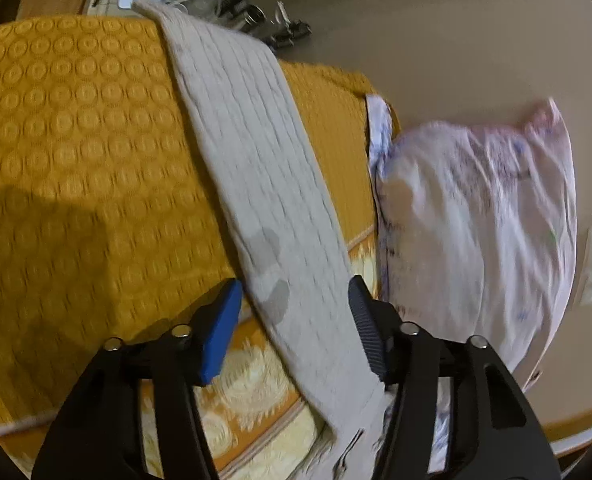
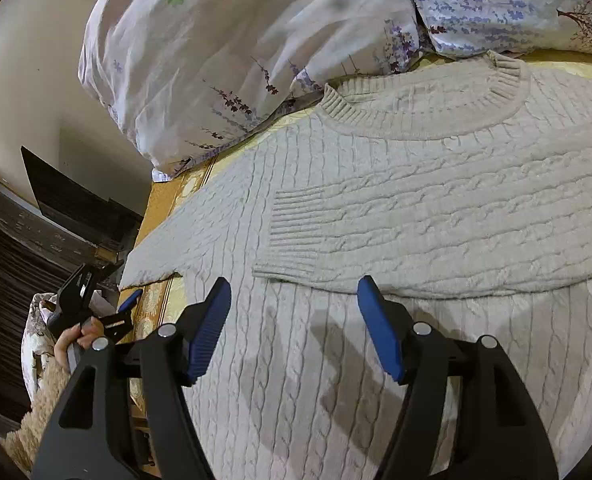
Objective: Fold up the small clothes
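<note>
- My left gripper (image 1: 296, 312) hangs with jaws spread, grasping nothing, over the cream cable-knit sweater (image 2: 416, 208) lying on the mustard patterned bedspread (image 1: 76, 140).
- My right gripper (image 2: 294, 324) is released too.
- I'd pinch the outstretched sleeve (image 1: 248, 168) near its cuff and fold inward evenly.

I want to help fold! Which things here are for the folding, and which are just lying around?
For the folding:
cable-knit sweater, one sleeve already laid across its front
left gripper, open
right gripper, open

Just lying around:
floral pillow
second floral pillow
yellow bedspread
metal clips beyond the bed
</note>
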